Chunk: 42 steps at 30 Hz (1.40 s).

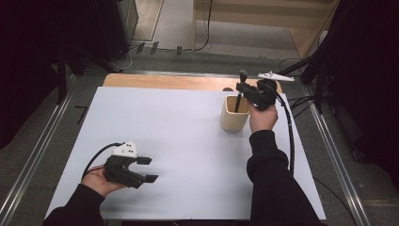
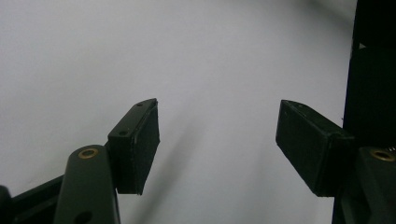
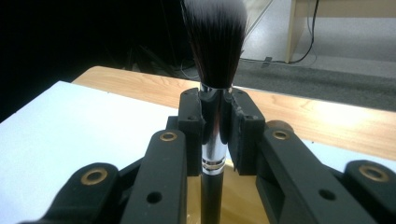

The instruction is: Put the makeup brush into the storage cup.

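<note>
Right gripper (image 3: 216,135) clamps a makeup brush (image 3: 214,70) (bristles up) over the cup (image 1: 234,114); left gripper (image 1: 148,169) gapes near-left.

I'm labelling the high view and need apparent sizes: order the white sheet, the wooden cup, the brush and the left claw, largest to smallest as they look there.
1. white sheet, by far the largest.
2. left claw, open and nearer the camera, so it may look bigger than it is.
3. wooden cup.
4. brush, thin, lower end inside the cup, clamped by the right claw.
</note>
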Each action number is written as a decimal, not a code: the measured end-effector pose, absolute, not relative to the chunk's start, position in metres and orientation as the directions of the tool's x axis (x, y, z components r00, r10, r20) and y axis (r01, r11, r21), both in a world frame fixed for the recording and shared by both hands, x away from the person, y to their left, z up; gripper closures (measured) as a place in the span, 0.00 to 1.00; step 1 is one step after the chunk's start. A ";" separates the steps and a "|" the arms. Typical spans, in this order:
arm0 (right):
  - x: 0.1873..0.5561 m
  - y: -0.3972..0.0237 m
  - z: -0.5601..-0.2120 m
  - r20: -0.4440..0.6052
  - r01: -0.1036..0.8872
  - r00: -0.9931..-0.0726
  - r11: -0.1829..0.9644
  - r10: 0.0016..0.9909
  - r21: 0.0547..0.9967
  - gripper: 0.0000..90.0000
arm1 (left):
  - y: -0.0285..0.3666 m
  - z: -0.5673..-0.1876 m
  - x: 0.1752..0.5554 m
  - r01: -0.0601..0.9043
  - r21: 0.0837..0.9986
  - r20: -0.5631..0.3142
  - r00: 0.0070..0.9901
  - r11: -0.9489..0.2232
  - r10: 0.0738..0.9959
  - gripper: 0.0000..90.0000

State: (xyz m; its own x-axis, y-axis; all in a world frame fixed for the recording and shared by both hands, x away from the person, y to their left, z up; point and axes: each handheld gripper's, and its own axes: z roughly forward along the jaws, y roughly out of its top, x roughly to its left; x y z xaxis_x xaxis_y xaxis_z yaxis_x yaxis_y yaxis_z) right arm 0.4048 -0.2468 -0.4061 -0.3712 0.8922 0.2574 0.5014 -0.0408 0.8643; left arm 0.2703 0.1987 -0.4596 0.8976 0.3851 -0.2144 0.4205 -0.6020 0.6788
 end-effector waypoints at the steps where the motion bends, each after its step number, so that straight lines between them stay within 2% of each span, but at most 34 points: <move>1: 0.405 -0.247 -0.407 0.263 0.506 -0.372 -0.043 0.890 0.862 0.86 | 0.198 -0.460 0.270 0.418 0.678 -0.211 0.899 -0.605 0.385 0.34; 19: 0.401 -0.247 -0.421 0.270 0.537 -0.372 -0.031 0.888 0.843 0.86 | 0.199 -0.460 0.271 0.419 0.675 -0.210 0.898 -0.608 0.386 0.34; 20: 0.401 -0.248 -0.420 0.269 0.539 -0.373 -0.029 0.888 0.842 0.84 | 0.199 -0.460 0.271 0.419 0.675 -0.211 0.898 -0.607 0.385 0.34; 22: 0.401 -0.250 -0.419 0.301 0.531 -0.401 -0.048 0.865 0.846 0.55 | 0.199 -0.460 0.271 0.426 0.678 -0.224 0.896 -0.599 0.384 0.34; 23: 0.402 -0.251 -0.418 0.312 0.535 -0.406 -0.053 0.859 0.843 0.46 | 0.200 -0.460 0.271 0.428 0.678 -0.228 0.895 -0.597 0.383 0.34; 25: 0.401 -0.254 -0.418 0.331 0.547 -0.405 -0.063 0.852 0.835 0.37 | 0.200 -0.461 0.272 0.430 0.679 -0.228 0.894 -0.596 0.385 0.34; 29: 0.399 -0.260 -0.418 0.340 0.569 -0.416 -0.050 0.843 0.821 0.31 | 0.200 -0.460 0.272 0.425 0.675 -0.224 0.897 -0.603 0.381 0.34; 42: 0.381 -0.261 -0.408 0.319 0.584 -0.470 0.019 0.823 0.812 0.26 | 0.200 -0.461 0.272 0.427 0.673 -0.223 0.896 -0.605 0.384 0.34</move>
State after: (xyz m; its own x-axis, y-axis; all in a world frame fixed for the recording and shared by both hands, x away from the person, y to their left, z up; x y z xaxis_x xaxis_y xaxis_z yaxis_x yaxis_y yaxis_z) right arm 0.3813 -0.2615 -0.4081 -0.4702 0.8230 0.3187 0.5838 0.0192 0.8117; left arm 0.2719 0.1996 -0.4612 0.8960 0.3838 -0.2233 0.4267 -0.6047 0.6725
